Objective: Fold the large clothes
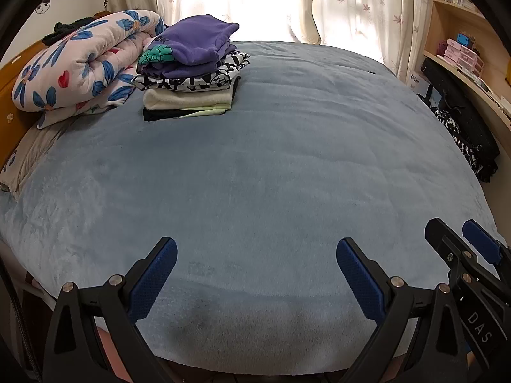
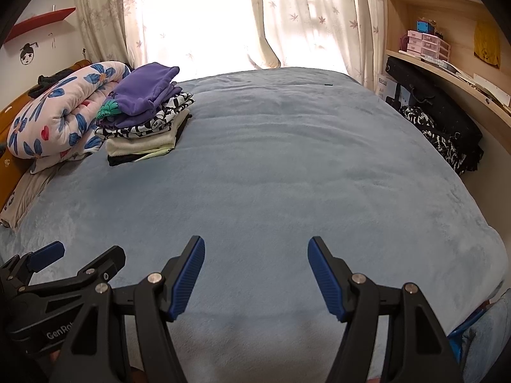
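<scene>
Stack of folded clothes [image 1: 191, 73] on blue fleece bedspread [image 1: 271, 159], upper left of frame; rolled floral quilt [image 1: 76, 63] touching its left; wooden shelves [image 2: 447, 32] far right.

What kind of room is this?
Most likely a bedroom. A big bed with a blue blanket fills the view, a rolled flowery quilt and a stack of folded clothes lie near its head, and curtains cover the window.
</scene>
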Available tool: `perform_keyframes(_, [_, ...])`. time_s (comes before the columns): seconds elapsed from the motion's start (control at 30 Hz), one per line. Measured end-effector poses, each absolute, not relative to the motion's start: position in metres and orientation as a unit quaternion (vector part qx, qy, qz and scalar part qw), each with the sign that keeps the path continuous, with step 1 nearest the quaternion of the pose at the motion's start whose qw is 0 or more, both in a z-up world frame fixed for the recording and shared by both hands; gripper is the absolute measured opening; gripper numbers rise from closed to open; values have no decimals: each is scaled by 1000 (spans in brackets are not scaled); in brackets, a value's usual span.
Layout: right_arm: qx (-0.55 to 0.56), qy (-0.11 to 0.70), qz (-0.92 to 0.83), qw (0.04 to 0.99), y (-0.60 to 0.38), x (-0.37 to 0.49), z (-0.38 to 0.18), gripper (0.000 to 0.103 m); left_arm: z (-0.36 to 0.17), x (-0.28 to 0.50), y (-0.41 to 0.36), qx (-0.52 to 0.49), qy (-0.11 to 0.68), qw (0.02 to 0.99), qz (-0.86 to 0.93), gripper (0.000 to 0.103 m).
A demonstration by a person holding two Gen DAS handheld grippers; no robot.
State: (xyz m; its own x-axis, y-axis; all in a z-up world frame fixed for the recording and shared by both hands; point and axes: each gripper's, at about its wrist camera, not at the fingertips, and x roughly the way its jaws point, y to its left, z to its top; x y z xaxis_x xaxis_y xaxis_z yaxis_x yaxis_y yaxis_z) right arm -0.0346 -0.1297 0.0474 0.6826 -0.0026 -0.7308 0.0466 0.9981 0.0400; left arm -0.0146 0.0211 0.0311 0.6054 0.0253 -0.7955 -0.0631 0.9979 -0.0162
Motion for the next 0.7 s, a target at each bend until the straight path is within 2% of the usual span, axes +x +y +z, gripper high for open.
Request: perform_keyframes(0.7, [27,398,-14,917,-128,-35,48,67,31,-17,20,-15,441,897,29,98])
